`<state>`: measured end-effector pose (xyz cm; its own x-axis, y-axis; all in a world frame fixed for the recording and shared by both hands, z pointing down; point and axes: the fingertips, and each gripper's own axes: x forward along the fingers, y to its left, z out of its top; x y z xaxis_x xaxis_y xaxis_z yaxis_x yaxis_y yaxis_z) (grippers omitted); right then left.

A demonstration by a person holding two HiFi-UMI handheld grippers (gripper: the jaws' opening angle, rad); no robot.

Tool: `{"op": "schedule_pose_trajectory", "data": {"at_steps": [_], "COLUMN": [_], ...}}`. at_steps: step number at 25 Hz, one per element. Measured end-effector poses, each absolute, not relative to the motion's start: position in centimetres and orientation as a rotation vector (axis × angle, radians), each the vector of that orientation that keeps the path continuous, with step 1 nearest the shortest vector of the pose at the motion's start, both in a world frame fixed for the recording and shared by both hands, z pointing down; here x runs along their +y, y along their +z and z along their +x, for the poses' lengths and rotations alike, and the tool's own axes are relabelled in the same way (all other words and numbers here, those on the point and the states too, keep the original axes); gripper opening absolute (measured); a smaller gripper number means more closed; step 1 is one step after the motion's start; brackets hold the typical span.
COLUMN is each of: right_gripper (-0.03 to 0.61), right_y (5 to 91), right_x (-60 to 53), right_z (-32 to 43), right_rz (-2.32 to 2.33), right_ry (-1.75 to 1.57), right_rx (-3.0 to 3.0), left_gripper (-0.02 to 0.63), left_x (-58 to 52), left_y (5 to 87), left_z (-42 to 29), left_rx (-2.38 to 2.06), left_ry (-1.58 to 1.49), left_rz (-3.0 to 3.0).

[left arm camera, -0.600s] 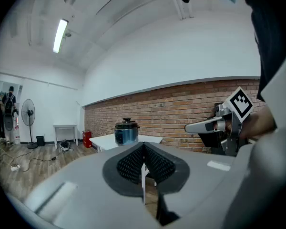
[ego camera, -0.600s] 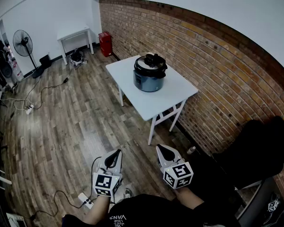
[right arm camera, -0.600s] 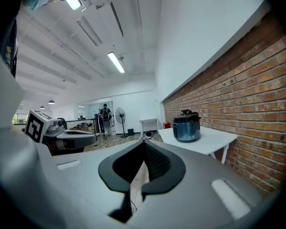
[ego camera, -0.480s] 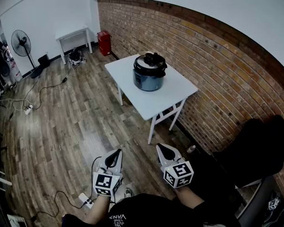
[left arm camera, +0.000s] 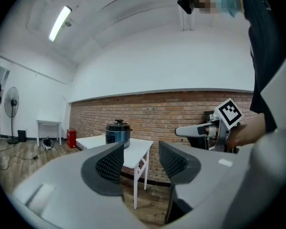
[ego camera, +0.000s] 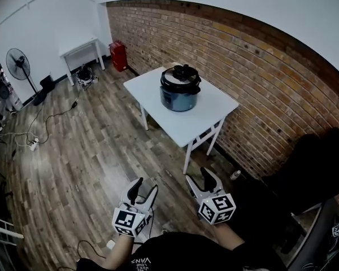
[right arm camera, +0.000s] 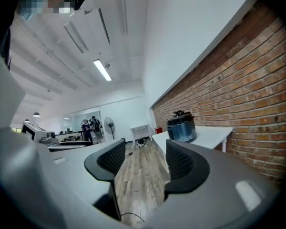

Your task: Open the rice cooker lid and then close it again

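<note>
A blue rice cooker (ego camera: 179, 89) with a black lid, shut, stands on a white table (ego camera: 210, 114) by the brick wall. It shows small in the left gripper view (left arm camera: 118, 133) and in the right gripper view (right arm camera: 181, 126). Both grippers are held low, near the person's body, well short of the table. The left gripper (ego camera: 143, 189) is open with nothing between its jaws. The right gripper (ego camera: 202, 175) is open and empty too. In the left gripper view the right gripper (left arm camera: 183, 131) appears at the right, level.
A brick wall (ego camera: 254, 66) runs behind the table. Wooden floor (ego camera: 85, 145) lies between me and the table, with cables (ego camera: 51, 117) on it. A standing fan (ego camera: 18, 66), a small white table (ego camera: 79, 48) and a red box (ego camera: 117, 54) are at the far end. A black chair (ego camera: 311, 174) stands at the right.
The view has shifted: the table and cooker sit slightly nearer and more central. Both grippers have dropped a little lower in the picture, still open and empty.
</note>
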<state>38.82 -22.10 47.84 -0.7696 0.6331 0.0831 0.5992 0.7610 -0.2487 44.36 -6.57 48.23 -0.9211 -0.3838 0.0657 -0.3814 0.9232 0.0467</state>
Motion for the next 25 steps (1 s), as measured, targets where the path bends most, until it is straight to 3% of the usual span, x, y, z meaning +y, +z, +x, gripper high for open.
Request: {"op": "schedule_pose_trajectory", "data": {"at_steps": [6,15,25], "right_gripper": [0.315,0.347,0.356], "right_y": [48.8,49.9,50.0], "right_x": [-20.4,-19.0,-16.5], "right_z": [38.5,34.5,22.6], "right_rz": [-0.884,-0.82,-0.837], "right_ry": [0.358,0.327,0.36], "right_rx": [-2.806,-2.795,-2.786], "left_gripper": [0.298,0.315,0.316], "left_x": [-3.2,-1.2,2.8], "left_y": [49.0,50.7,49.9], "left_z": [43.3,39.1,28.5], "left_rx": [-2.979,-2.946,-2.965], "left_ry": [-0.087,-0.148,-0.106], "left_rz": [0.659,0.677,0.597]}}
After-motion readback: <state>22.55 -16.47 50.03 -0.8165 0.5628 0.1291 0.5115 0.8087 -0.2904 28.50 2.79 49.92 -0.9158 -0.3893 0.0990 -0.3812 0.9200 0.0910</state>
